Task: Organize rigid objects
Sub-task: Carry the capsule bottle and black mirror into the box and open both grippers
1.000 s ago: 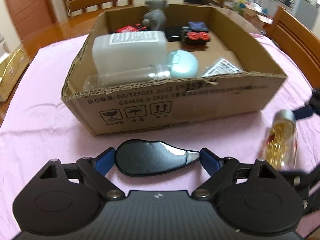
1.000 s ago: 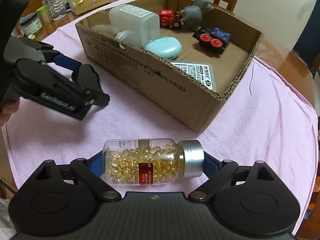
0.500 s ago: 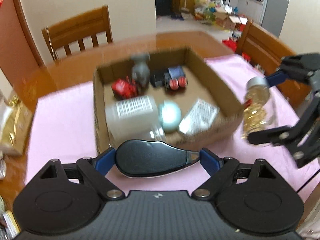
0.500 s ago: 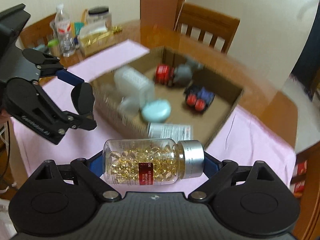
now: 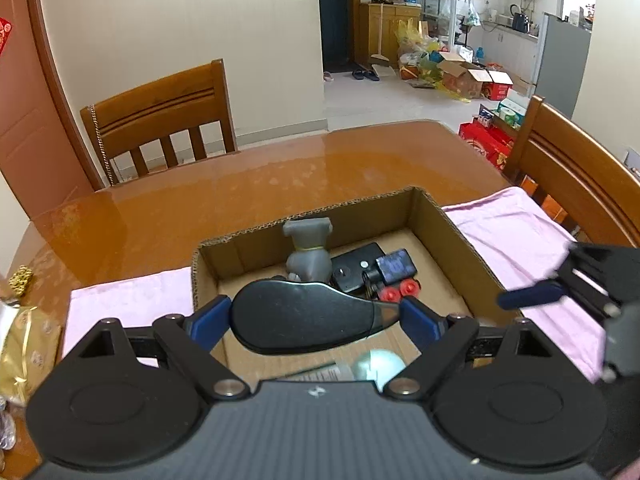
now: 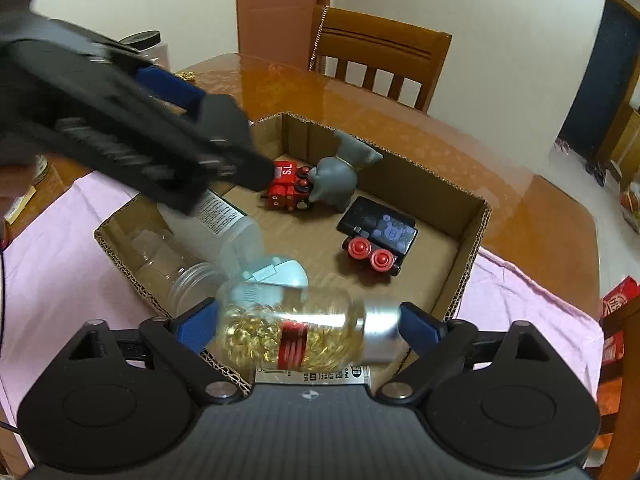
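Left gripper [image 5: 315, 316] is clamped on a black pouch [image 5: 304, 320] over the cardboard box [image 6: 472, 236]. Inside: clear jar [image 6: 176, 268], red train [image 6: 286, 190], grey figurine [image 6: 340, 176], black train [image 6: 378, 240]. Right gripper [image 6: 308, 330] pinches a capsule bottle [image 6: 296, 332] above the box's near edge.

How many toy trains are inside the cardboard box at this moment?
2. The red toy train lies near the far wall beside the grey figurine. The black toy train with red wheels is toward the right side. Others may be hidden.
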Tool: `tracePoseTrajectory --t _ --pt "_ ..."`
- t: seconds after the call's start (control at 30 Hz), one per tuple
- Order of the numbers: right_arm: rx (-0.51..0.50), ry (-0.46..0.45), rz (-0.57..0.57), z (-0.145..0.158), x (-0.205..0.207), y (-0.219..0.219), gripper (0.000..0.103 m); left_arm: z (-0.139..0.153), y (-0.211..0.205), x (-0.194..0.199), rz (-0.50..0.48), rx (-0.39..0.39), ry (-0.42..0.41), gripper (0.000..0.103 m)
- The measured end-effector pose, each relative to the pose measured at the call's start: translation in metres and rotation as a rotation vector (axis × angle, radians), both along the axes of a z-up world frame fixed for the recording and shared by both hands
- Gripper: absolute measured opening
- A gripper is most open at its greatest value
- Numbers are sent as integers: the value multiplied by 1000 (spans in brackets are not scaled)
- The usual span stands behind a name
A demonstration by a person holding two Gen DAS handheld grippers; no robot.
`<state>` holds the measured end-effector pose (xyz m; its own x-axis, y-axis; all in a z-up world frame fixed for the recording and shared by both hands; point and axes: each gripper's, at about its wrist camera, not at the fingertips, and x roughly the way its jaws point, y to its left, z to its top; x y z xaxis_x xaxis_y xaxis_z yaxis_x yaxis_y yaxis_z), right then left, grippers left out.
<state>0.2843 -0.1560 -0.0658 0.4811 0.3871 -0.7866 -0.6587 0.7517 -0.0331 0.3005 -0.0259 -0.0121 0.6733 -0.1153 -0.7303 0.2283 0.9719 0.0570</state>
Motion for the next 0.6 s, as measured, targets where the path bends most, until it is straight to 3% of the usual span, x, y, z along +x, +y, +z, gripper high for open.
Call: tracePoseTrajectory --t 0.17,0.23,0.4,0.6 --pt "13 0 -44 6 -7 -7 103 -10 1 5 21 -31 -14 93" --pt "3 0 -66 10 -10 -9 103 -8 0 2 32 -9 -35 96" --pt "-20 39 -152 21 -17 -14 103 8 1 -15 45 38 -62 99" --pt "-70 100 -324 32 -23 -17 103 28 17 -55 109 38 -32 99"
